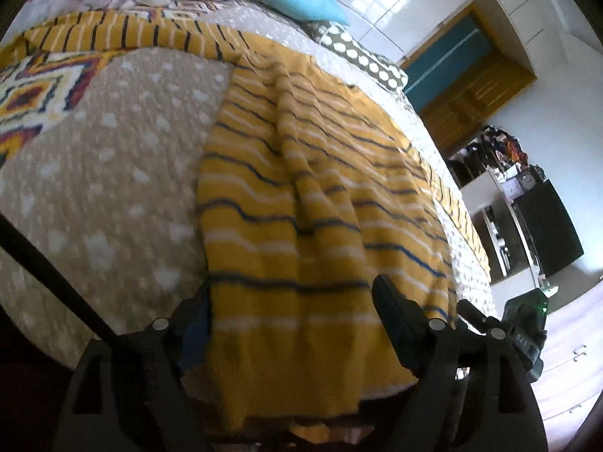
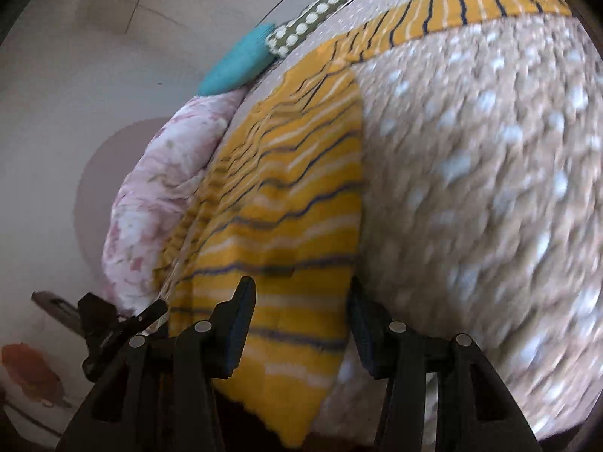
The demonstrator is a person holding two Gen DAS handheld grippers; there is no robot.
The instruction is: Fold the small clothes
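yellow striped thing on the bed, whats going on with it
A person with a handheld gripper in each hand is folding a yellow striped garment spread on a bed with a beige spotted bedspread. Both the left gripper and the right gripper are open, their fingers straddling the garment's near hem. Neither has clamped the fabric yet. The garment lies mostly flat and wrinkled, so the fold looks barely started.
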